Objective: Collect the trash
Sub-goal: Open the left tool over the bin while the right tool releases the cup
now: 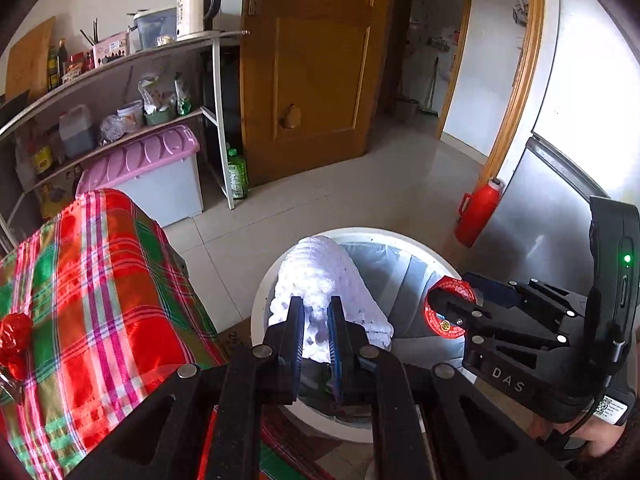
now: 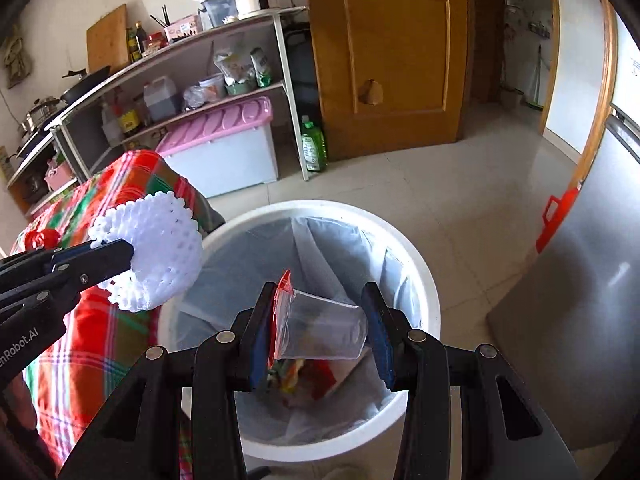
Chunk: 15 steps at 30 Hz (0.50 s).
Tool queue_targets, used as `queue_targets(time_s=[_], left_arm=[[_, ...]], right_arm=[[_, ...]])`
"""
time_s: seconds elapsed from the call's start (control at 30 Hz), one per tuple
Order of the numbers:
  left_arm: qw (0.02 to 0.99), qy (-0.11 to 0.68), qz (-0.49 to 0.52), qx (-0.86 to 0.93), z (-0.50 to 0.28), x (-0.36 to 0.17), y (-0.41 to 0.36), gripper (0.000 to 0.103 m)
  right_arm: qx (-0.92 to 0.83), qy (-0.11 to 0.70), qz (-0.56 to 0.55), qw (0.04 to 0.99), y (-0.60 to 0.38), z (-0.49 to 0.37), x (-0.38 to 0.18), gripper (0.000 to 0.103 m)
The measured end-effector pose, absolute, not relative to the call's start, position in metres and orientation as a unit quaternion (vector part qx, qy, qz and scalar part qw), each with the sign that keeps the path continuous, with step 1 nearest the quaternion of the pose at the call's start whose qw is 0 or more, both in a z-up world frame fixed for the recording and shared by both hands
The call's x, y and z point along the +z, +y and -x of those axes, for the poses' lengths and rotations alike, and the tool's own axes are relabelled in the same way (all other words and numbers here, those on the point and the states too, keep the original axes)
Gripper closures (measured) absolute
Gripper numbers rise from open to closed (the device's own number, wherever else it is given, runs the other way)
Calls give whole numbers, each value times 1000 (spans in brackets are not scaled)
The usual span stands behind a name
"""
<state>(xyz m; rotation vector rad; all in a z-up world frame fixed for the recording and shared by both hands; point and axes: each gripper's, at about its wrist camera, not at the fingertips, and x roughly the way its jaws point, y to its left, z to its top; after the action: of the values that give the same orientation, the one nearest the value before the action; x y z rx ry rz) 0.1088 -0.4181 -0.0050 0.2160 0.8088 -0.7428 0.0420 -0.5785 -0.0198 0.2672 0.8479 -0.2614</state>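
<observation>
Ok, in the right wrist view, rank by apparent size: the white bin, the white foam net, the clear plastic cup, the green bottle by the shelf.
1. White round trash bin
2. White foam fruit net
3. Clear plastic cup with red foil lid
4. Green plastic bottle

The bottle stands farther away, so its last place is unsure.

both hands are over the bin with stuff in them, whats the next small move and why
Probably open the right gripper first. Its clear plastic cup with the red foil lid hangs directly over the lined white bin, so it should drop straight in. The left gripper clamps the white foam net nearer the bin's rim beside the plaid-covered table, so it can follow.
</observation>
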Motion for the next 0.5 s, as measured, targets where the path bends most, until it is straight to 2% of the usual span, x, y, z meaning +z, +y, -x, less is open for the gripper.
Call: queue_targets(time_s=[0.33,0.43,0.5], left_arm=[[840,405,-97,-348,-123,-20,-423,91],[840,405,-93,-349,-123,-22,-423,89],[839,409,-92,-346,-125,-24,-423,86]], right_arm=[[-143,421,-108,889,-581,-48,-27,58],[-147,422,-102,889,-580,-51,-28,47],[-152,423,-99,888,-579,-52,-28,46]])
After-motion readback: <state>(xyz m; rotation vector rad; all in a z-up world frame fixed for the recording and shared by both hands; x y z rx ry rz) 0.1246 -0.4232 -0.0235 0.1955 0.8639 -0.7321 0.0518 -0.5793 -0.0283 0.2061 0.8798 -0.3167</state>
